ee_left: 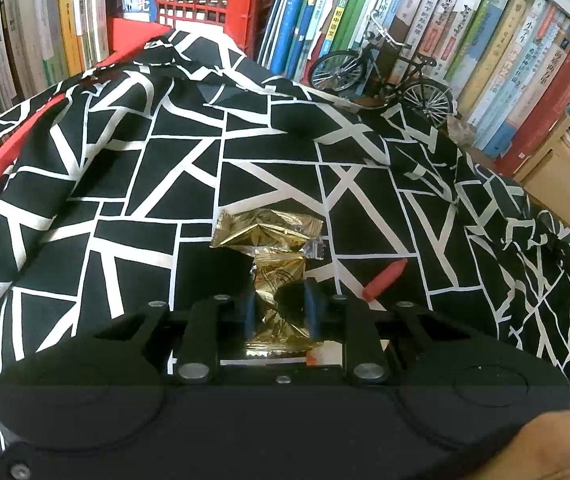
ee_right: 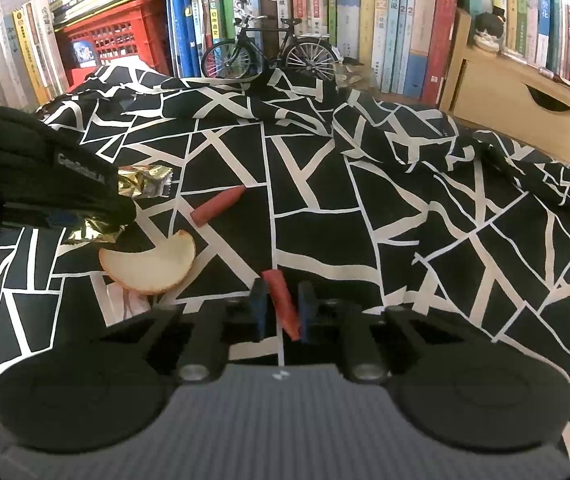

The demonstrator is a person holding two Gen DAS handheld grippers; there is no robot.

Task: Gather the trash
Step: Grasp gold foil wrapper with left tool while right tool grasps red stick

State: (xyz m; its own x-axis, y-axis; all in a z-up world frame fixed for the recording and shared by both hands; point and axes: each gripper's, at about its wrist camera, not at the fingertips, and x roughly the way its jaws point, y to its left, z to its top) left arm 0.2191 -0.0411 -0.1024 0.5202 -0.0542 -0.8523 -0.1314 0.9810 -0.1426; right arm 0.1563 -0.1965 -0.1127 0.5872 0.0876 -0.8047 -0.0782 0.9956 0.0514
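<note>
Two gold wrappers lie on the black-and-white cloth, plus two red strips and one pale bread slice. The left gripper has its jaws pinched on the nearer gold wrapper — crumpled foil sits squarely between the blue pads. The second gold wrapper rests just beyond it, touching. The right gripper has its jaws closed around one red strip; the other red strip lies farther off — near the bread slice.
</note>
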